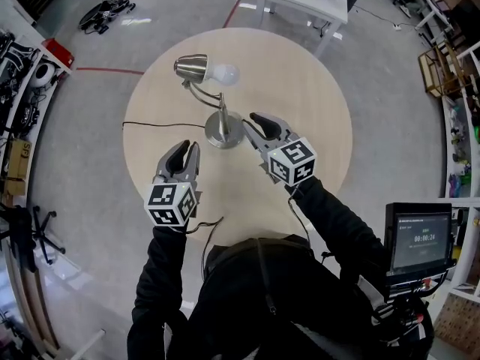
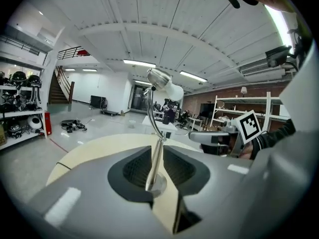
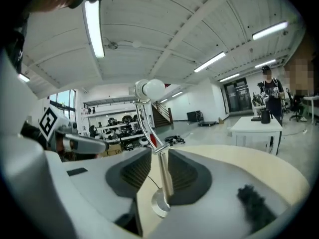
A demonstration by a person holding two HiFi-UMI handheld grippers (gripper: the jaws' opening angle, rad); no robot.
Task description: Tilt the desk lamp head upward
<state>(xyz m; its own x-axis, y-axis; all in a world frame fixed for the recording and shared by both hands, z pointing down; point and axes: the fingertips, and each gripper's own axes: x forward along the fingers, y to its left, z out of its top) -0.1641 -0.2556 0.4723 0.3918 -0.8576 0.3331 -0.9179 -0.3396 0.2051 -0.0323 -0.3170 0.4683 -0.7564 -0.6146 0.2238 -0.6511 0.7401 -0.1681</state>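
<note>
Ideally, the right gripper (image 1: pixel 250 121), jaws parted and empty beside the lamp (image 1: pixel 222 115) at mid-tabletop (image 1: pixel 315 103), steadies its base (image 1: pixel 223 136) while the left gripper (image 1: pixel 184 150), likewise parted, gently lifts the head (image 1: pixel 192 67).

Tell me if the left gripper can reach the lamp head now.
Probably yes: the left gripper is open, with only bare table between it and the lamp head.

Timer reading "00:00:24" on the small monitor screen (image 1: pixel 422 240), smaller print above illegible.
</note>
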